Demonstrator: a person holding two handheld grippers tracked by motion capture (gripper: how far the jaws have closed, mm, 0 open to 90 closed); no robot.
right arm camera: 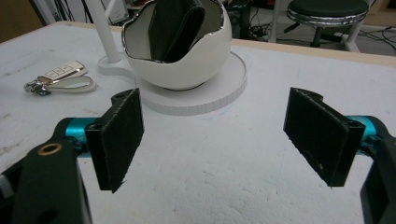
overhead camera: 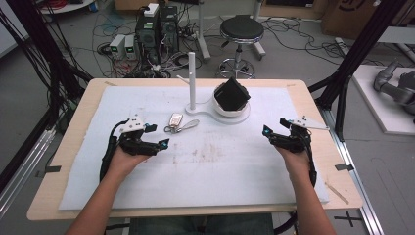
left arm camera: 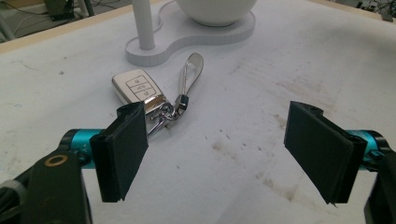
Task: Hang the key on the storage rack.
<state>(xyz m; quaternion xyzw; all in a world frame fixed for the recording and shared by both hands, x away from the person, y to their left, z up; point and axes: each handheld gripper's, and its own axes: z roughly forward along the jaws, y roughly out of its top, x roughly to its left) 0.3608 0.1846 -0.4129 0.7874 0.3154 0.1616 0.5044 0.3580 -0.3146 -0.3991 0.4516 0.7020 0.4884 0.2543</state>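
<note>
Both my left gripper (overhead camera: 155,141) and right gripper (overhead camera: 275,135) sit wide open and empty, car key fob (overhead camera: 175,119) untouched beside the stand (overhead camera: 192,81).

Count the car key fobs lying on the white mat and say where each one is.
1. The key fob lies with its strap on the mat, just left of the white stand's base and ahead of the left gripper.

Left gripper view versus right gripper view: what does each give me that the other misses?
Left gripper view alone: the buttons on the car key and its metal ring, close up just beyond the left hand-held gripper, jaws open. Right gripper view alone: the black wallet standing inside the white bowl, plus a stool beyond the table, with the right hand-held gripper open. Both: key, strap, white stand and post.
</note>
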